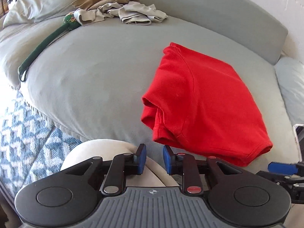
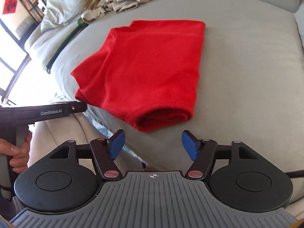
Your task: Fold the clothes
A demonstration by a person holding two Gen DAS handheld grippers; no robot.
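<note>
Grey sofa seat cushion (image 1: 98,72) carries everything. Folded red T-shirt (image 1: 201,102) lies flat on its right part, near the front edge. At the back, a heap of unfolded beige and tan clothes (image 1: 121,9) sits on the cushion. A dark green rolled item (image 1: 45,45) lies along the left edge. Pale pillow (image 1: 38,1) at back left. Patterned blue-white rug (image 1: 24,133) on floor below.

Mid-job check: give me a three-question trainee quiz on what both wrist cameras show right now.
1. True or false: the folded red cotton T-shirt lies on the grey sofa cushion, held by neither gripper.
2. Which is open wider, the left gripper or the right gripper?
3. What sits behind the shirt: A) a pile of unfolded beige clothes, B) a basket?

Key: 1 true; 2 right; 3 A.
</note>
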